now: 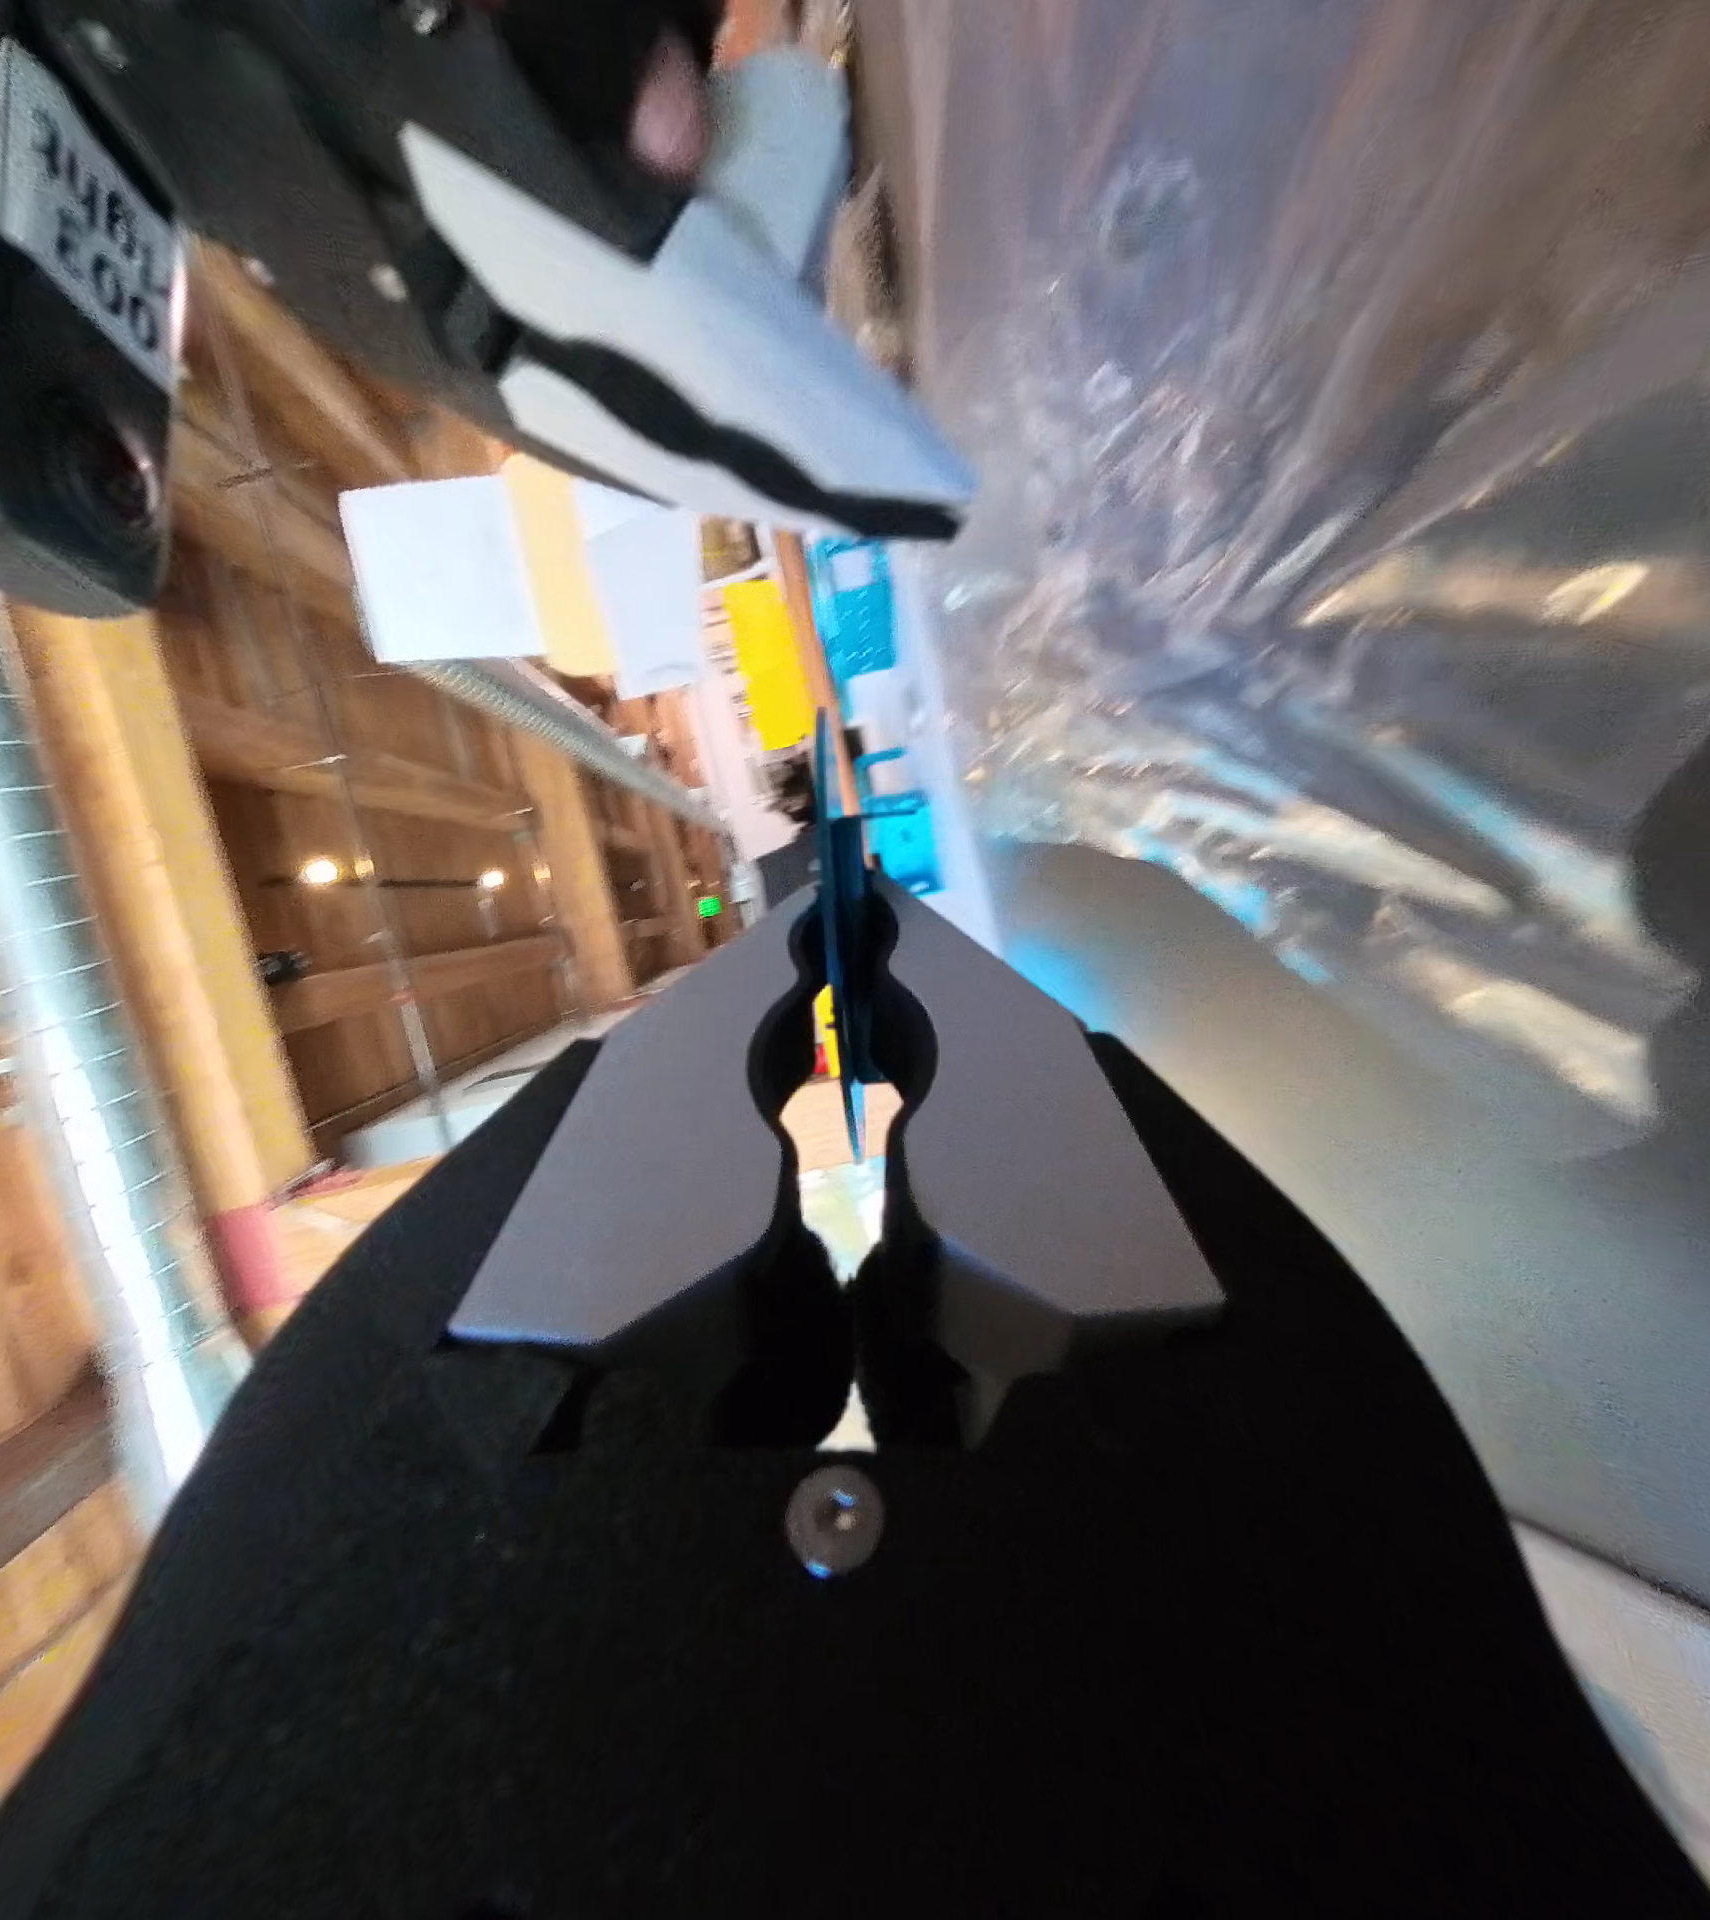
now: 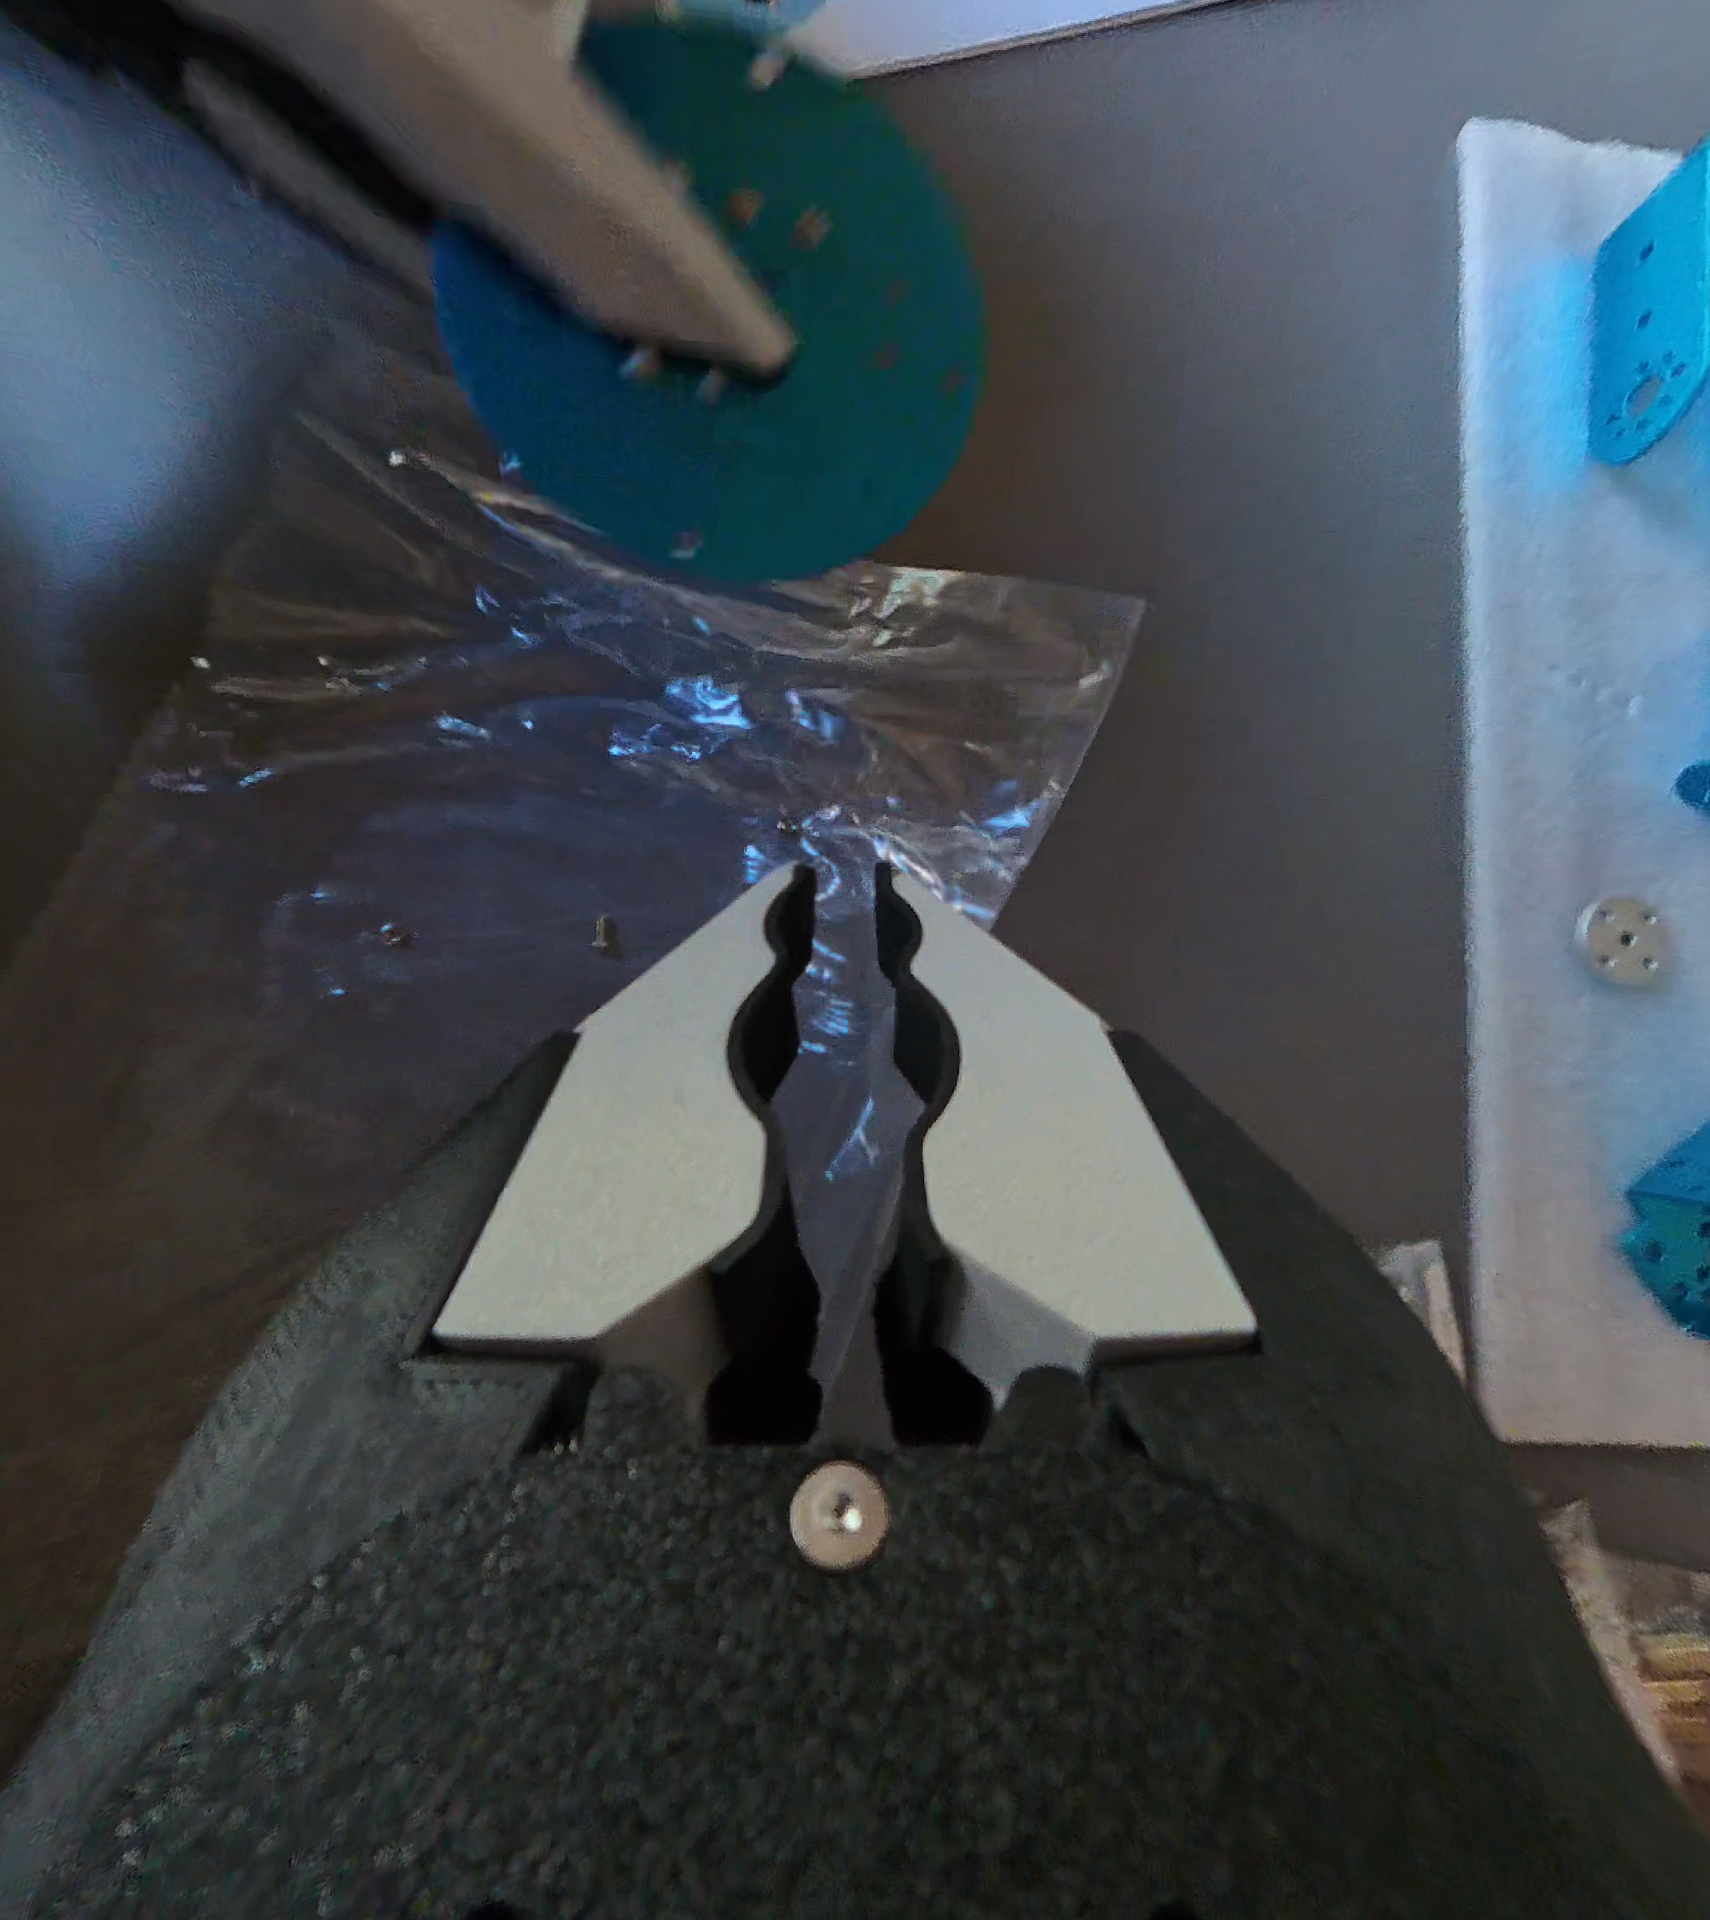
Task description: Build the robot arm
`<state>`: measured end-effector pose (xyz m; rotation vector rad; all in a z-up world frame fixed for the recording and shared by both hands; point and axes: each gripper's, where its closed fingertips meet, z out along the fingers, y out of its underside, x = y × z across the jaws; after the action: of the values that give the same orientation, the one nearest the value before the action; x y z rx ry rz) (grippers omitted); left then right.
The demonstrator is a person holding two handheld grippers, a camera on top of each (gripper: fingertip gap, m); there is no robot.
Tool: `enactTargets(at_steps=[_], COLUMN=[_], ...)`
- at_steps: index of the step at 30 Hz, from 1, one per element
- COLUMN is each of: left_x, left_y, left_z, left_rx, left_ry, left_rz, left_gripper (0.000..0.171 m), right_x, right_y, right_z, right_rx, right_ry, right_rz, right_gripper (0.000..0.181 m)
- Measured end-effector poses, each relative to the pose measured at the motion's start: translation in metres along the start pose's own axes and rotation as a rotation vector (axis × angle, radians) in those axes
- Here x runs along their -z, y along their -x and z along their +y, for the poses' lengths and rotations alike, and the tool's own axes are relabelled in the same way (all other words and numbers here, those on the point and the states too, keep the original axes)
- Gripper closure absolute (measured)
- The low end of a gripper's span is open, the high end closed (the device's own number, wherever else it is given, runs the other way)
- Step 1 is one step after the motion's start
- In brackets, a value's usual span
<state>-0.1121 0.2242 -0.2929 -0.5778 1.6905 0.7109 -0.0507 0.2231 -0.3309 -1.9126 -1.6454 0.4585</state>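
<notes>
Left tongs (image 1: pixel 846 904) clenching flat blue disc (image 2: pixel 716 312), right tongs (image 2: pixel 846 883) pinching crinkled clear plastic bag (image 2: pixel 622 727)

We see the left gripper (image 1: pixel 846 914) clamped on a thin blue round plate (image 1: pixel 843 935), held edge-on in its own view; from the right wrist view the plate (image 2: pixel 757 416) shows as a flat disc dotted with small holes. Our right gripper (image 2: pixel 846 883), fingers slightly parted, pinches a crinkled clear plastic bag (image 2: pixel 622 748) that spreads over the dark desk (image 2: pixel 1246 416).
</notes>
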Motion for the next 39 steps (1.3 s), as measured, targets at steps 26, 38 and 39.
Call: enactTargets(at_steps=[26, 38, 39], left_x=[0.006, 0.005, 0.005], left_y=[0.021, 0.018, 0.018], left_z=[0.017, 0.013, 0.013], left_rx=[0.060, 0.076, 0.075], left_ry=[-0.002, -0.016, -0.017], left_rz=[-0.106, -0.079, -0.077], left_gripper=[0.171, 0.171, 0.171], right_x=[-0.022, -0.021, -0.021], right_y=[0.015, 0.012, 0.012], right_z=[0.001, 0.002, 0.002], right_rx=[0.239, 0.229, 0.237], right_ry=[0.333, 0.323, 0.322], right_rz=[-0.190, -0.198, -0.196], right_gripper=[0.177, 0.178, 0.178])
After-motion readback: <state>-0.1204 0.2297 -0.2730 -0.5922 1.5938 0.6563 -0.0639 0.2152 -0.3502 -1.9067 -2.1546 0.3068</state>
